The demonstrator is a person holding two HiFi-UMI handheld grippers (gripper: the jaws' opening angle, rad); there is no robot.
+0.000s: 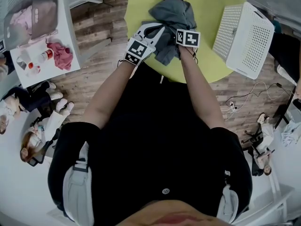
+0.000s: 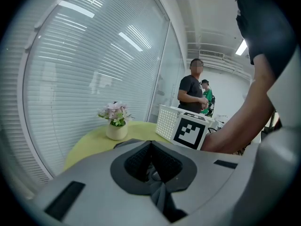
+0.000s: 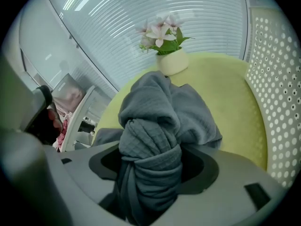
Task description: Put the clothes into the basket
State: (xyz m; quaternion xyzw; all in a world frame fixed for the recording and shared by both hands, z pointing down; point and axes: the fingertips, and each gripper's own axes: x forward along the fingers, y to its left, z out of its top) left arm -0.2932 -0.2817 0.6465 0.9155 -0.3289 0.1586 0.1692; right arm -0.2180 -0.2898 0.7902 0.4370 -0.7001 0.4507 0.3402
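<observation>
A crumpled grey garment [image 1: 171, 13] lies on the round green table [image 1: 141, 4]. In the right gripper view the garment [image 3: 160, 112] is a thick bunch that fills the right gripper [image 3: 153, 168], and the pads press on it. In the head view that right gripper [image 1: 180, 29] sits at the garment's near right side. My left gripper [image 1: 157, 32] is at the garment's near left edge. In its own view the left gripper [image 2: 151, 166] is shut with a thin grey fold pinched between the pads. The white perforated basket [image 1: 244, 36] stands tilted at the table's right.
A flower pot [image 3: 171, 60] stands on the far side of the table. A white side table [image 1: 70, 36] at the left holds a pink cloth [image 1: 61, 55] and a bag [image 1: 33, 18]. A person in a dark shirt [image 2: 192, 91] stands beyond the basket [image 2: 167, 119]. Cables [image 1: 244, 98] lie on the wood floor.
</observation>
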